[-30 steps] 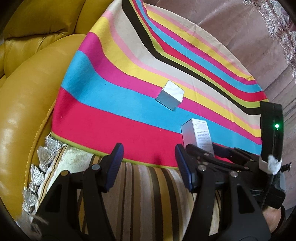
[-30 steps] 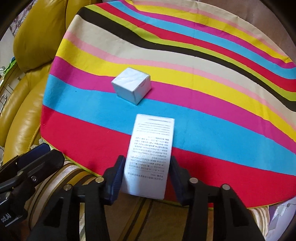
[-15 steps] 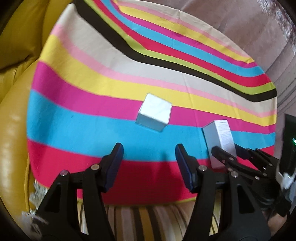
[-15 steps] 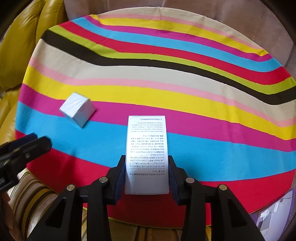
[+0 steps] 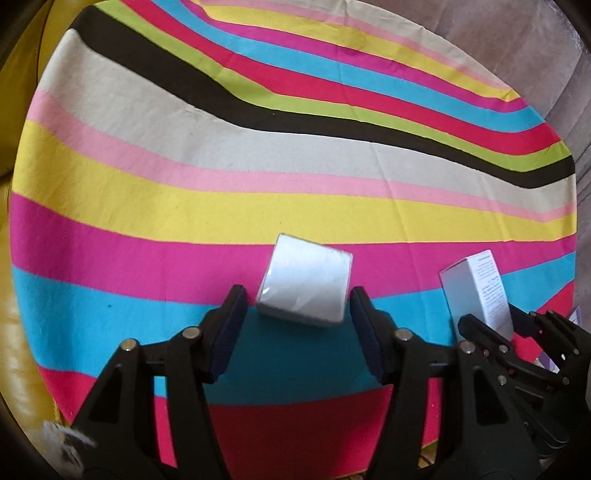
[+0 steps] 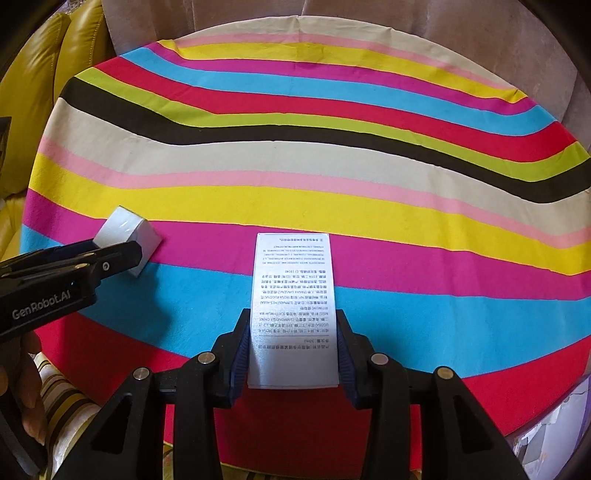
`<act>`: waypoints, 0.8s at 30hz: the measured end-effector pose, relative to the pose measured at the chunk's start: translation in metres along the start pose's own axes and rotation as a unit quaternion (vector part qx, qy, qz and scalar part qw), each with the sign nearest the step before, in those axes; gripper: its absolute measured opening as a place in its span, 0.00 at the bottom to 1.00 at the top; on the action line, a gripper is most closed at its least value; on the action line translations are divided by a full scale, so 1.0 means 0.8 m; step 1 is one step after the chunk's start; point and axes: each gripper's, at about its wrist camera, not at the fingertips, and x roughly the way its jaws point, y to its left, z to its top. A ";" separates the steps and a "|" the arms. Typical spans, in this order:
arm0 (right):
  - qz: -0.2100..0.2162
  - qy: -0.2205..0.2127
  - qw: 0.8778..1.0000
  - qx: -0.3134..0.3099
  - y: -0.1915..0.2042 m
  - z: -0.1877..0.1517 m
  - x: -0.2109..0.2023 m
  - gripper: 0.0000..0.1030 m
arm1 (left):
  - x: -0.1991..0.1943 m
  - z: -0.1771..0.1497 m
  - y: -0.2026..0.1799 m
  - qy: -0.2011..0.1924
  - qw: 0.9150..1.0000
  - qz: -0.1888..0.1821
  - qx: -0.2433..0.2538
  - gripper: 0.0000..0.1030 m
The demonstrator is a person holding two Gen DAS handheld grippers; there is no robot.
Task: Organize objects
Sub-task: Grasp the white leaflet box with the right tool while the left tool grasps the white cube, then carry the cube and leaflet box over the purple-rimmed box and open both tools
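Note:
A small white cube box (image 5: 306, 286) lies on the striped cloth (image 5: 258, 166), at the edge of the magenta and blue stripes. My left gripper (image 5: 296, 299) straddles it; its jaws are closing, with a narrow gap left on each side of the cube. A tall white printed box (image 6: 293, 302) lies flat on the cloth, and my right gripper (image 6: 292, 319) is shut on its near end. In the right wrist view the cube (image 6: 123, 230) shows at the left behind the left gripper (image 6: 125, 254). In the left wrist view the tall box (image 5: 480, 291) and right gripper (image 5: 491, 317) sit at the right.
The cloth (image 6: 332, 166) covers a round surface. A yellow leather sofa (image 6: 44, 74) rises at the left, and grey-brown upholstery (image 6: 332, 22) runs behind. A hand (image 6: 22, 387) and a striped cushion (image 6: 66, 398) are at the lower left.
My left gripper moved forward over the cloth until its fingers came around the white cube, and they narrowed. My right gripper carried the tall box to the right, away from the cube.

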 end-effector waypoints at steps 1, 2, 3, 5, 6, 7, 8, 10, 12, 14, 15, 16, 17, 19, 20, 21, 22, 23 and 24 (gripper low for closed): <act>0.000 0.002 1.000 0.001 -0.001 -0.001 0.002 0.41 | 0.000 0.000 -0.002 -0.001 1.000 0.001 0.002 0.51; 0.000 0.006 1.000 0.002 -0.001 0.000 0.006 0.41 | 0.000 0.001 -0.004 -0.003 1.000 0.000 0.005 0.51; 0.000 0.007 1.000 0.002 -0.001 0.000 0.008 0.41 | 0.000 0.001 -0.005 -0.004 1.000 -0.002 0.006 0.51; -0.001 0.007 1.000 0.001 -0.002 0.001 0.008 0.41 | -0.002 0.000 -0.009 -0.008 1.000 -0.001 0.010 0.51; -0.002 0.007 1.000 0.002 -0.002 0.002 0.009 0.41 | -0.003 -0.001 -0.009 -0.009 1.000 -0.001 0.009 0.51; -0.002 0.006 1.000 0.002 -0.002 0.002 0.009 0.41 | -0.006 -0.002 -0.010 -0.012 1.000 -0.002 0.004 0.51; -0.001 0.005 1.000 0.003 -0.002 0.002 0.008 0.41 | -0.007 -0.004 -0.011 -0.013 1.000 -0.005 -0.002 0.51; 0.000 0.004 1.000 0.005 -0.004 0.002 0.008 0.41 | -0.014 -0.010 -0.013 -0.017 1.000 -0.013 -0.016 0.51; 0.002 0.003 1.000 0.008 -0.006 0.001 0.006 0.41 | -0.020 -0.015 -0.018 -0.020 0.999 -0.018 -0.023 0.51; 0.002 0.001 1.000 0.009 -0.008 -0.001 0.003 0.41 | -0.023 -0.018 -0.025 -0.022 0.999 -0.020 -0.032 0.51; 0.001 -0.002 1.000 0.010 -0.009 -0.001 0.001 0.41 | -0.025 -0.020 -0.027 -0.024 0.999 -0.020 -0.036 0.51; 0.001 -0.005 1.000 0.010 -0.009 -0.001 -0.001 0.41 | -0.030 -0.023 -0.030 -0.025 0.999 -0.022 -0.041 0.51; 0.000 -0.009 1.000 0.012 -0.010 -0.002 -0.004 0.41 | -0.033 -0.025 -0.032 -0.026 0.998 -0.025 -0.046 0.51; 0.000 -0.012 1.000 0.014 -0.011 -0.002 -0.009 0.41 | -0.039 -0.028 -0.037 -0.029 0.998 -0.029 -0.050 0.51; 0.000 -0.014 1.000 0.015 -0.012 -0.004 -0.012 0.41 | -0.042 -0.031 -0.039 -0.030 0.998 -0.033 -0.052 0.51; -0.001 -0.017 1.000 0.016 -0.013 -0.006 -0.017 0.41 | -0.045 -0.033 -0.041 -0.030 0.997 -0.035 -0.053 0.51; -0.001 -0.019 1.000 0.017 -0.015 -0.007 -0.021 0.41 | -0.047 -0.036 -0.045 -0.030 0.997 -0.039 -0.055 0.51; -0.001 -0.022 1.000 0.018 -0.017 -0.009 -0.027 0.41 | -0.049 -0.039 -0.048 -0.029 0.997 -0.041 -0.056 0.51; 0.001 -0.024 1.000 0.020 -0.019 -0.012 -0.031 0.41 | -0.051 -0.041 -0.052 -0.030 0.997 -0.043 -0.056 0.51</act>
